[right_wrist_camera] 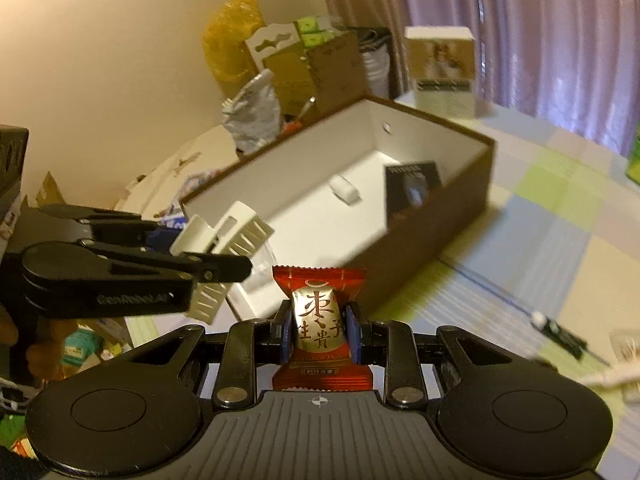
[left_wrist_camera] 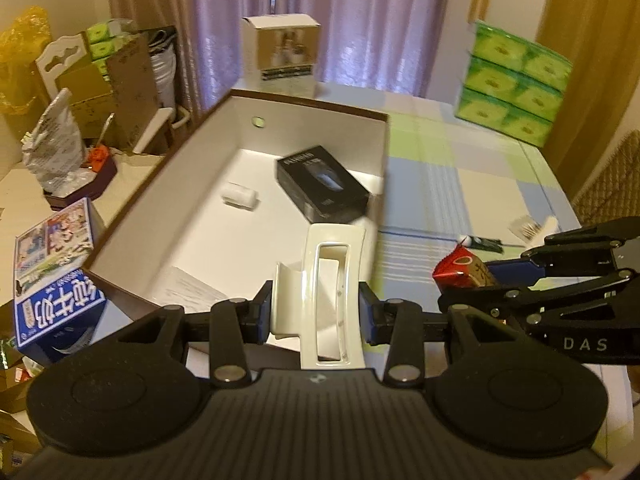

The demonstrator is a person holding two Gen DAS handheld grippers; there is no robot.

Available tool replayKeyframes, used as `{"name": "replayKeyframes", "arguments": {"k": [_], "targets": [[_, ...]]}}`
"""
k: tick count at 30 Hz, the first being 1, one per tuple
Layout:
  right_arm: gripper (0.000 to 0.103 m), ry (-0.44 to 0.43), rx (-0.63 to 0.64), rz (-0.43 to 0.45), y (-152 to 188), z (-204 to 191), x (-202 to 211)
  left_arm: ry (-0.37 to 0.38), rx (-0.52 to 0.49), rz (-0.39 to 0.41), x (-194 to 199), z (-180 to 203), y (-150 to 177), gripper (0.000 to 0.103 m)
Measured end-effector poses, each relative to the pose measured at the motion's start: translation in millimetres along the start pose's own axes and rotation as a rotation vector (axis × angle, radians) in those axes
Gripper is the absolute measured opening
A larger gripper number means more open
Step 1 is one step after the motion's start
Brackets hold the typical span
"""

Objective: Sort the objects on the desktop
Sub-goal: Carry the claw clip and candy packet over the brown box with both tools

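Note:
My left gripper (left_wrist_camera: 316,314) is shut on a white hair claw clip (left_wrist_camera: 332,280), held over the near end of the brown box (left_wrist_camera: 308,102) with white inside. In the right wrist view the same clip (right_wrist_camera: 228,236) sticks out of the left gripper (right_wrist_camera: 216,256) above the box's near corner. My right gripper (right_wrist_camera: 319,334) is shut on a red and gold wrapped candy (right_wrist_camera: 319,320), just outside the box (right_wrist_camera: 460,196). The candy (left_wrist_camera: 464,270) also shows at right in the left wrist view. Inside the box lie a black carton (left_wrist_camera: 322,184) and a small white roll (left_wrist_camera: 240,196).
A checked tablecloth (left_wrist_camera: 460,168) covers the table. Green tissue packs (left_wrist_camera: 512,84) stand at the far right, a white product box (left_wrist_camera: 282,54) behind the brown box, a blue carton (left_wrist_camera: 56,276) at left. A black pen-like item (right_wrist_camera: 560,334) and white bits lie at right.

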State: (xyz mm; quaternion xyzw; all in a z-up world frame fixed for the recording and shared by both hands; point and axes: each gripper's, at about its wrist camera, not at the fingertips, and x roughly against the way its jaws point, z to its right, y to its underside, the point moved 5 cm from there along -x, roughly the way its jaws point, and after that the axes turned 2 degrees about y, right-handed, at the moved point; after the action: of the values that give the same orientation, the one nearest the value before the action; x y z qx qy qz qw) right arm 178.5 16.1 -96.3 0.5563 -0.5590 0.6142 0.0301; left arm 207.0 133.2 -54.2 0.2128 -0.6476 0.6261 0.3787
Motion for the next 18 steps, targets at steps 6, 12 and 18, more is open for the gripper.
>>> {"name": "replayKeyframes", "arguments": {"k": [6,12,18], "targets": [[0.024,0.011,0.024,0.018,-38,-13,-36,-0.034,0.027,0.009,-15,-38,-20,0.036],[0.024,0.055,0.0,-0.003,-71,-4,-83,-0.053,0.022,-0.006,-44,-68,-43,0.036],[0.024,0.074,-0.047,-0.066,-88,11,-134,-0.055,0.024,-0.06,-85,-93,-60,0.036]]}}
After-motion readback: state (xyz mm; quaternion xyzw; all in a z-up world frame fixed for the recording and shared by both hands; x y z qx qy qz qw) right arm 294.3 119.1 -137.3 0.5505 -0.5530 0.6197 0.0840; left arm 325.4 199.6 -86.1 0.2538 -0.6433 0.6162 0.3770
